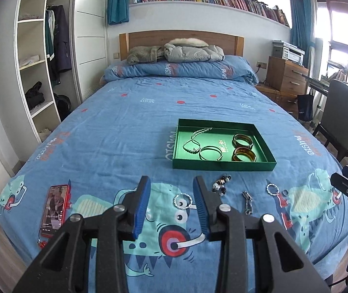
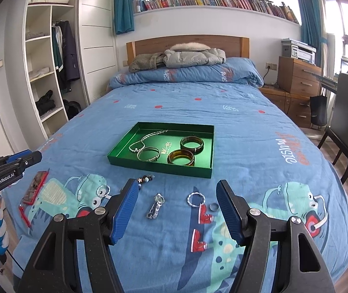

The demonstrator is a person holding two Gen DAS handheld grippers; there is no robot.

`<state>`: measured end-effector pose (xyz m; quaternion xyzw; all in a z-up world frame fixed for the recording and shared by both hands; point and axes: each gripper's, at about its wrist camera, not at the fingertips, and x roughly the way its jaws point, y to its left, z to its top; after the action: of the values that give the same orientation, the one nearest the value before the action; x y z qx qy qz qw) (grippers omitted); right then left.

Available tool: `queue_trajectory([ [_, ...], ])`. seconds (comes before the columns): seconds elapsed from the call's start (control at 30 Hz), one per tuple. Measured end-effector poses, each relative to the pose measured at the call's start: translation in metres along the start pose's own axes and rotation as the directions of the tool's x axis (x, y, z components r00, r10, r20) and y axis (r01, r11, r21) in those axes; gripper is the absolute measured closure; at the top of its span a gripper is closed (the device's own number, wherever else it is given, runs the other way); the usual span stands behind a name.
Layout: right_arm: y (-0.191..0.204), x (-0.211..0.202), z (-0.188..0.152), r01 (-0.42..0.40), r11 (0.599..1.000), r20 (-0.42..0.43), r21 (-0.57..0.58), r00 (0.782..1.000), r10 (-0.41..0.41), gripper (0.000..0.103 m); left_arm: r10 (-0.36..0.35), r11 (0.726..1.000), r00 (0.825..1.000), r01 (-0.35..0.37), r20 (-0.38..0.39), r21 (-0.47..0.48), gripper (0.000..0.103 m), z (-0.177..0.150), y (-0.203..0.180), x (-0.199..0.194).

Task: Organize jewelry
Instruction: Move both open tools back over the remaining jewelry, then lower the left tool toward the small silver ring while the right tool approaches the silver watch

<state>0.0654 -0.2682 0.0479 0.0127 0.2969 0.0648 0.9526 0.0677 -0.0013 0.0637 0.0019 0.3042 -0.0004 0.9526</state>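
A green tray [image 1: 222, 164] [image 2: 159, 169] lies on the blue bed and holds two amber bangles [image 1: 244, 154] [image 2: 180, 158], a thin bangle [image 1: 210, 153] and a bead necklace [image 1: 193, 144]. On the bedspread in front of it lie a twisted silver ring bracelet [image 1: 183, 200], a bead bracelet [image 1: 221, 183] [image 2: 146, 178], a watch [image 1: 247, 201] [image 2: 156, 206], a second twisted bracelet [image 1: 272, 189] [image 2: 196, 199] and a small ring [image 2: 213, 206]. My left gripper [image 1: 171, 190] is open above the silver bracelet. My right gripper [image 2: 176, 193] is open above the watch and twisted bracelet.
A red phone [image 1: 55, 210] [image 2: 34, 186] lies at the bed's left front. A folded quilt and jackets [image 1: 181, 53] are at the headboard. A chair [image 1: 340, 119] and desk stand to the right, a wardrobe [image 1: 39, 61] to the left.
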Motion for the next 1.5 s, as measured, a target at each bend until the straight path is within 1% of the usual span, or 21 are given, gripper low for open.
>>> queue_trajectory([
  [0.3, -0.009, -0.009, -0.012, -0.002, 0.999, 0.002, 0.037, 1.000, 0.002, 0.038, 0.013, 1.000, 1.000, -0.013, -0.004, 0.021, 0.069, -0.011, -0.009, -0.013],
  [0.57, -0.017, -0.012, -0.024, -0.010, 0.998, -0.002, 0.063, 1.000, 0.010, 0.038, 0.020, 0.999, 1.000, -0.019, -0.010, 0.033, 0.068, -0.017, -0.015, -0.015],
  [0.8, -0.023, -0.017, -0.029, -0.004, 0.997, 0.007, 0.077, 1.000, 0.004, 0.038, 0.027, 0.998, 1.000, -0.028, 0.010, 0.056, 0.066, -0.021, -0.023, -0.023],
  [1.1, -0.029, -0.023, -0.035, 0.008, 0.996, 0.006, 0.093, 1.000, -0.009, 0.038, 0.012, 0.998, 1.000, -0.013, 0.015, 0.068, 0.065, -0.025, -0.027, -0.030],
  [1.17, -0.030, -0.024, -0.036, 0.012, 0.995, 0.006, 0.096, 1.000, -0.013, 0.038, 0.006, 0.998, 1.000, -0.007, 0.016, 0.068, 0.064, -0.026, -0.027, -0.032],
  [1.2, -0.031, -0.025, -0.036, 0.016, 0.995, 0.006, 0.097, 1.000, -0.016, 0.038, 0.003, 0.998, 1.000, -0.004, 0.016, 0.068, 0.063, -0.026, -0.027, -0.032],
  [1.23, -0.031, -0.025, -0.037, 0.018, 0.995, 0.007, 0.098, 1.000, -0.019, 0.038, 0.000, 0.998, 1.000, -0.001, 0.017, 0.068, 0.059, -0.026, -0.027, -0.033],
  [1.27, -0.032, -0.026, -0.037, 0.021, 0.995, 0.007, 0.100, 1.000, -0.021, 0.038, -0.001, 0.998, 1.000, -0.001, 0.019, 0.068, 0.058, -0.027, -0.027, -0.034],
  [1.5, -0.032, -0.028, -0.042, 0.035, 0.994, -0.002, 0.104, 0.999, -0.035, 0.037, -0.007, 0.997, 1.000, 0.006, 0.018, 0.072, 0.057, -0.031, -0.024, -0.036],
])
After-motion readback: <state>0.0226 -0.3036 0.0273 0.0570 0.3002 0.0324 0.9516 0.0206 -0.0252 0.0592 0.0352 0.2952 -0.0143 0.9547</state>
